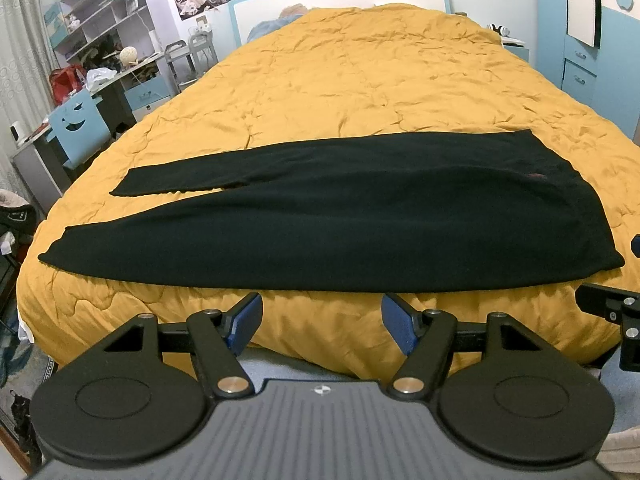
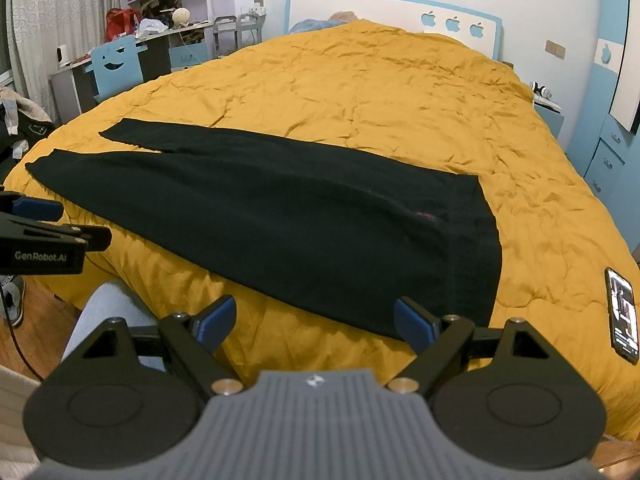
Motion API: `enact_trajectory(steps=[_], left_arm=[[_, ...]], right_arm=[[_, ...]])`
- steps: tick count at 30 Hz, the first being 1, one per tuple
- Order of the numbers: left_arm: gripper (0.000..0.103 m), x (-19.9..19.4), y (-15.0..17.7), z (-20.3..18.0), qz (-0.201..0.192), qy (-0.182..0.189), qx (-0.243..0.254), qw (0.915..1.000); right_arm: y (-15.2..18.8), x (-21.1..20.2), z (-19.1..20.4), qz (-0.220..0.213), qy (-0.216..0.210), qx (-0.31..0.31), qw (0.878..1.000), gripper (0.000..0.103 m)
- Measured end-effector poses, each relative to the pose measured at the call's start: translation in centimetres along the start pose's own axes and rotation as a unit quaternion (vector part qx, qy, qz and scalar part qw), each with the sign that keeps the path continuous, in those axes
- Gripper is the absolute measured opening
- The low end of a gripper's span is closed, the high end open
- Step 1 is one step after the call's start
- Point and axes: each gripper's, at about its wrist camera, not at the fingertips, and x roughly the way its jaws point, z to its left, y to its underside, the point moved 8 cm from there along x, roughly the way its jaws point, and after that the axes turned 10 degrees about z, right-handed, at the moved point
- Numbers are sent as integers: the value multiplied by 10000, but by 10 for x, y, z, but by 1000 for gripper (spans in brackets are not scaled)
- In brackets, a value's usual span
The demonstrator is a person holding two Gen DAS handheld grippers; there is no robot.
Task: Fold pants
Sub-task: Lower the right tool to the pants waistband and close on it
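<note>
Black pants lie flat across the near end of a bed with an orange quilt. The waistband is at the right and both legs run to the left. In the right wrist view the pants show the waistband near my right fingers. My left gripper is open and empty, just short of the pants' near edge. My right gripper is open and empty, close to the waistband's near corner. The left gripper also shows at the left edge of the right wrist view.
A phone lies on the quilt to the right of the waistband. A desk with a blue chair and shelves stands left of the bed. Blue drawers stand at the right. The headboard is far back.
</note>
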Motion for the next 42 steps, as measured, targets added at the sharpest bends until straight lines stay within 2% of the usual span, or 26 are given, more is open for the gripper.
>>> enact_trajectory(steps=[14, 20, 24, 26, 29, 31, 33, 35, 39, 42], left_arm=[[80, 5, -4, 11, -59, -32, 50, 10000], [73, 10, -26, 41, -376, -241, 200, 9988], [68, 15, -45, 68, -628, -400, 267, 9969], [61, 18, -55, 84, -740, -515, 378, 9952], [61, 22, -68, 111, -886, -686, 548, 9922], [60, 27, -75, 127, -994, -782, 744, 9892], [60, 36, -79, 142, -1047, -959, 1006, 9847], [60, 48, -82, 158, -998, -1157, 1269, 9801], [60, 74, -80, 188, -729, -1202, 1556, 9778], [60, 92, -74, 211, -473, -1319, 1815, 9734]], right_arm=[[-1, 0, -4, -40, -133, -6, 9999, 82], [-11, 6, -17, -427, -182, -331, 9984, 82], [-20, 15, -32, -496, -80, -610, 9969, 82], [-21, 25, -41, -342, 54, -780, 9964, 81], [-19, 39, -55, -161, 234, -1053, 9940, 71], [-14, 50, -65, 69, 319, -1223, 9920, 59], [-10, 59, -74, 271, 279, -1316, 9905, 55], [-6, 67, -81, 457, 149, -1372, 9894, 54], [-1, 78, -83, 725, 82, -1725, 9823, 53], [6, 81, -75, 924, 0, -2031, 9748, 49]])
